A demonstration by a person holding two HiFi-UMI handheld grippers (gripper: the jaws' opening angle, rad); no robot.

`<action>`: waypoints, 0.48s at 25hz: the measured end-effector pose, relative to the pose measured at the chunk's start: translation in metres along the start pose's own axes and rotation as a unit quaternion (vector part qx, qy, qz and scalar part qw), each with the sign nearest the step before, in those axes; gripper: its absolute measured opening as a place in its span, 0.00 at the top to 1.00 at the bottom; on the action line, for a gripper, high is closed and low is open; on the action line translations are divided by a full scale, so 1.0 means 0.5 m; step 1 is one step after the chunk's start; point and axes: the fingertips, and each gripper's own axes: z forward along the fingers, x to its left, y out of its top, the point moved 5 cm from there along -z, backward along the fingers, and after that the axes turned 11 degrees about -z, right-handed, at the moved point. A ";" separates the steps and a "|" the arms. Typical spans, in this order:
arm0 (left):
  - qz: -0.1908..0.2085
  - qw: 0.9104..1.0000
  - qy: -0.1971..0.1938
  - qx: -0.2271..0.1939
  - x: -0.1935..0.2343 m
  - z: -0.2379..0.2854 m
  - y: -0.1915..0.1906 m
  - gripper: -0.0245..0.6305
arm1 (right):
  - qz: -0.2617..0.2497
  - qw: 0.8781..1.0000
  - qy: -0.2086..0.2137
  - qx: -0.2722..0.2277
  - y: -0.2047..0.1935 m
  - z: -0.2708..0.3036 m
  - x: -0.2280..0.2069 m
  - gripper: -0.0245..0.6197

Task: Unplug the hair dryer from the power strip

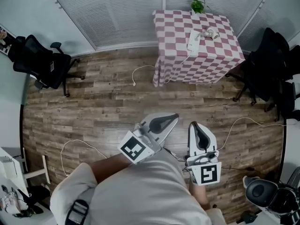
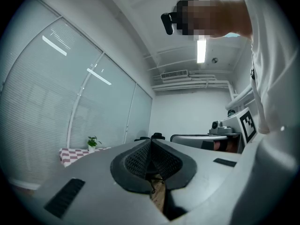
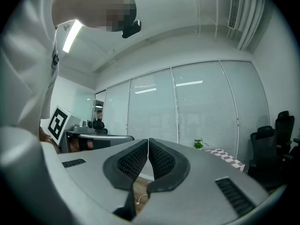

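Far ahead in the head view, a white power strip [image 1: 193,41] lies on the table with a pink checked cloth [image 1: 206,64], and the pale hair dryer [image 1: 210,33] rests just to its right. Whether the dryer's plug sits in the strip is too small to tell. My left gripper [image 1: 176,116] and right gripper [image 1: 192,124] are held close to the person's body, well short of the table, pointing level. The left gripper [image 2: 151,142] has its pads together with nothing between them. The right gripper [image 3: 148,141] is likewise shut and empty.
A small potted plant [image 1: 197,5] stands at the table's back edge. A white cord [image 1: 140,69] trails from the table onto the wood floor. Black office chairs stand at the left [image 1: 42,60] and right [image 1: 269,64]. More thin cables [image 1: 75,144] lie on the floor.
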 end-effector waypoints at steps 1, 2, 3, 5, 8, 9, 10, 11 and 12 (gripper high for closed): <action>-0.001 1.000 0.003 0.000 0.005 0.001 -0.001 0.92 | 0.000 1.000 0.001 0.000 -0.002 0.004 -0.001 0.91; -0.003 1.000 0.004 0.000 0.011 0.002 -0.001 0.92 | 0.000 1.000 0.001 -0.001 -0.004 0.009 -0.003 0.91; -0.003 1.000 0.005 -0.002 0.016 0.004 0.000 0.92 | -0.001 1.000 0.000 -0.001 -0.004 0.013 -0.005 0.91; -0.003 1.000 0.005 -0.003 0.026 0.010 0.002 0.92 | -0.003 1.000 -0.001 -0.002 -0.005 0.024 -0.010 0.91; -0.003 1.000 0.002 -0.004 0.048 0.031 0.005 0.92 | -0.006 1.000 -0.001 -0.001 -0.009 0.047 -0.023 0.91; -0.004 1.000 0.001 -0.005 0.056 0.039 0.007 0.92 | -0.007 1.000 -0.001 0.000 -0.011 0.056 -0.029 0.91; -0.004 1.000 -0.001 -0.005 0.065 0.047 0.009 0.92 | -0.009 1.000 -0.001 0.001 -0.012 0.065 -0.035 0.91; -0.005 1.000 -0.002 -0.005 0.075 0.055 0.011 0.92 | -0.011 1.000 -0.002 0.003 -0.014 0.075 -0.042 0.91; -0.006 1.000 -0.004 -0.004 0.087 0.064 0.014 0.92 | -0.013 1.000 -0.003 0.005 -0.016 0.087 -0.050 0.91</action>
